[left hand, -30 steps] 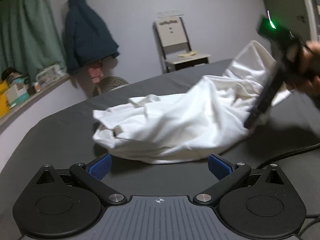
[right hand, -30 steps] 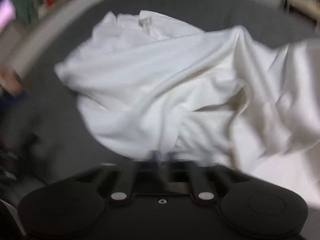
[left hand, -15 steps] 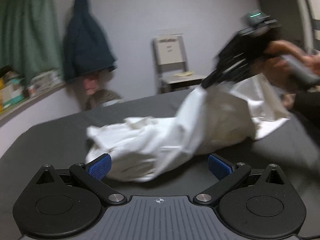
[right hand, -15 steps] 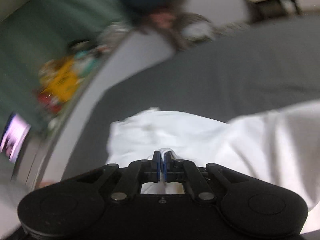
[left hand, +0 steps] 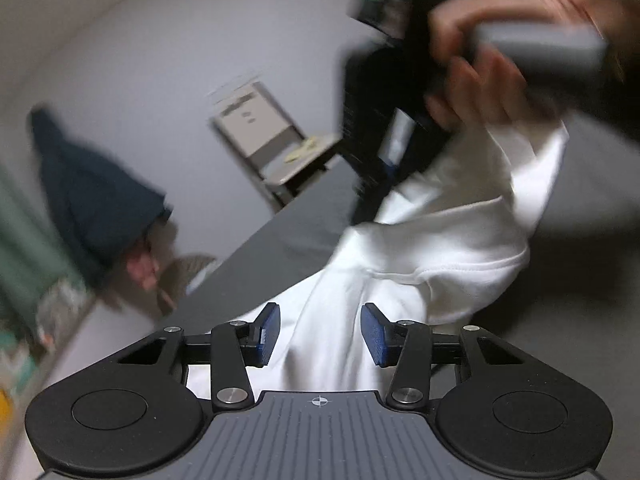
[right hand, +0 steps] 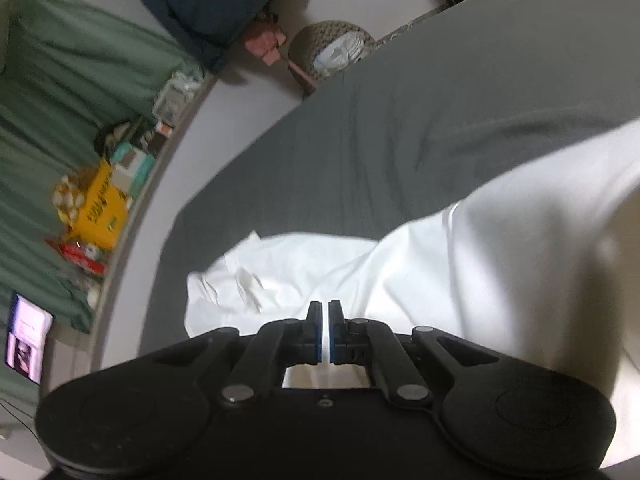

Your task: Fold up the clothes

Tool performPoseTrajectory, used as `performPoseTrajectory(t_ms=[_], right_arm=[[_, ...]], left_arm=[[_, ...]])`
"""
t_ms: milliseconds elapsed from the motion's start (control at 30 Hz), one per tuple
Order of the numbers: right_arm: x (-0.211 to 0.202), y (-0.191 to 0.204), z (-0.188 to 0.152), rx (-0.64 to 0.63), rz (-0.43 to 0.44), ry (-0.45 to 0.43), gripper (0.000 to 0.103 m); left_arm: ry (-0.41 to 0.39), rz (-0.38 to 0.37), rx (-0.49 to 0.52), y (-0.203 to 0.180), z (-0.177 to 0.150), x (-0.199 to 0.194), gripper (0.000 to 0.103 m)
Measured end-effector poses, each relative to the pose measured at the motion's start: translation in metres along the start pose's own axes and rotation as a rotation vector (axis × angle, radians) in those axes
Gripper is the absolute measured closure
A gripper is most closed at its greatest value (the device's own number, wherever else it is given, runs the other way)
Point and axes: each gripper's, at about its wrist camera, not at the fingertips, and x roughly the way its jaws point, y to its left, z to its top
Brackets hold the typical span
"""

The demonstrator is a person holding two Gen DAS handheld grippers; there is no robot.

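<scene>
Overhead nothing shows; below us we see one dark grey bed (right hand: 400, 128) against a pale wall, with a green curtain (right hand: 60, 92), one chair (left hand: 264, 140), one dark jacket (left hand: 92, 196) and one woven basket (right hand: 328, 48). We count one white garment (left hand: 420, 248), partly on the bed, partly lifted. Our left gripper (left hand: 320, 334) has just been closing its jaws, now about half open, with a fold of the garment between them and the pads clear of it. Our right gripper (right hand: 325, 330) has its jaws pinched nearly together on a thin edge of the garment.
</scene>
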Motion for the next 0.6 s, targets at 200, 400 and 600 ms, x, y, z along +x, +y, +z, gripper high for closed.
performPoseTrajectory(t_ms=[200, 400, 600], right_arm=[[-0.007, 0.018, -0.006, -0.124, -0.015, 0.100, 0.058], [-0.011, 0.056, -0.041, -0.414, -0.065, 0.184, 0.056], [0.014, 0.059, -0.053, -0.456, -0.082, 0.259, 0.100]], left_arm=[[0.028, -0.029, 0.081, -0.018, -0.008, 0.002, 0.071], [0.061, -0.024, 0.044, -0.018, -0.015, 0.007, 0.070], [0.046, -0.037, 0.023, -0.015, -0.014, -0.003, 0.070]])
